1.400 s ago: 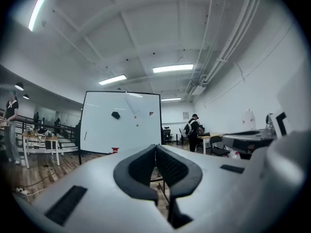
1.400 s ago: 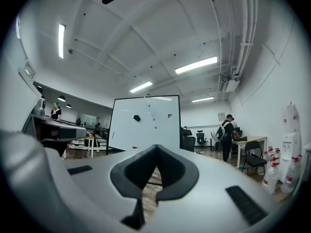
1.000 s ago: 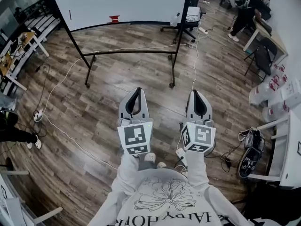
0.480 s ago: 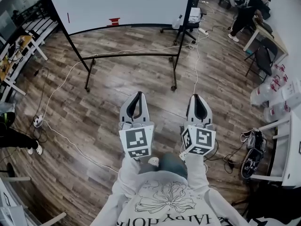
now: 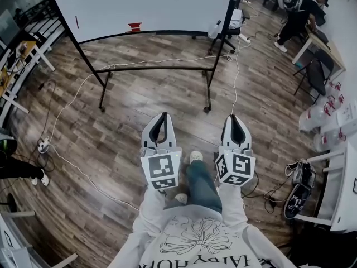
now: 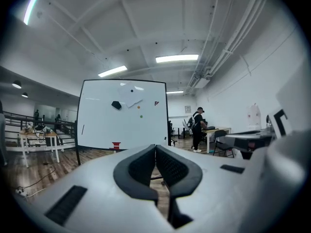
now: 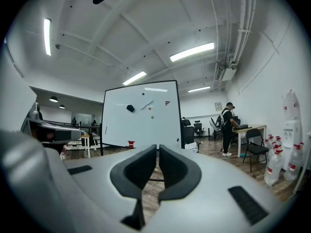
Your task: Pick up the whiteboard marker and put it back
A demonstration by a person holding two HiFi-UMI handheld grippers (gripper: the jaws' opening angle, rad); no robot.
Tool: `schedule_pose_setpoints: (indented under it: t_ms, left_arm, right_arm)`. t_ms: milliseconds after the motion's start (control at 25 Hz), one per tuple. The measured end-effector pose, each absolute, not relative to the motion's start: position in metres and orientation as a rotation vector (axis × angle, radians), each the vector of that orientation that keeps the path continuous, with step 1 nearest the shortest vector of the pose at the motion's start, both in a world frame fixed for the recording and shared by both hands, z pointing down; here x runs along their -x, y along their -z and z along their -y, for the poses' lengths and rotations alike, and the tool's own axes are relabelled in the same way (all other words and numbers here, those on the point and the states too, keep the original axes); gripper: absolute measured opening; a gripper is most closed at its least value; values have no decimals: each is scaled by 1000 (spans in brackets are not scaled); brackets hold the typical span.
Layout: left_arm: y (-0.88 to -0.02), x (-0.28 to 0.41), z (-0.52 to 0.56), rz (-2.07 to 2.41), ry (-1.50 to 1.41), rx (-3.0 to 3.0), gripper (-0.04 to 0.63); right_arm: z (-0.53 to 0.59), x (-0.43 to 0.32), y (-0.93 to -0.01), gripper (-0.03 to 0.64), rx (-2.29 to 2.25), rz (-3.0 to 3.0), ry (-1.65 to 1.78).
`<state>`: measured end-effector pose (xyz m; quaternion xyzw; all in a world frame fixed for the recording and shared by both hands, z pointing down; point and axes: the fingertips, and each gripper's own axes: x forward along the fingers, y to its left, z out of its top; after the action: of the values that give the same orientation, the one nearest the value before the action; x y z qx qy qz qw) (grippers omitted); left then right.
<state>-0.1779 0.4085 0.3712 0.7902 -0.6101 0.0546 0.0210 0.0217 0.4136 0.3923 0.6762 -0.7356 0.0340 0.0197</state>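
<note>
While facing the whiteboard (image 5: pixel 139 4), left gripper (image 5: pixel 162 116) and right gripper (image 5: pixel 234 118) carry nothing. Jaws pressed together (both pairs).

whiteboard (image 5: pixel 150 7) nearer, jeans leg (image 5: pixel 202 187) (pale shoe (image 5: pixel 195 157) leading) now forward between left gripper (image 5: pixel 162 117) and right gripper (image 5: pixel 235 118)

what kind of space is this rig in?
Probably an open-plan office or lab, going by the rolling whiteboard on a wood-look floor, the office chair and desk behind it, and the exposed ceiling pipes with strip lights.
</note>
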Motion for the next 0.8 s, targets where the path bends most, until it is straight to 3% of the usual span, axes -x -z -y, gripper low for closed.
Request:
schedule_pose_setpoints:
  t_ms: [800]
  left_arm:
    - [-351, 97, -134, 2021, -114, -2381, 6]
  right_arm:
    - [-114, -110, -369, 6, -2062, 2409, -100]
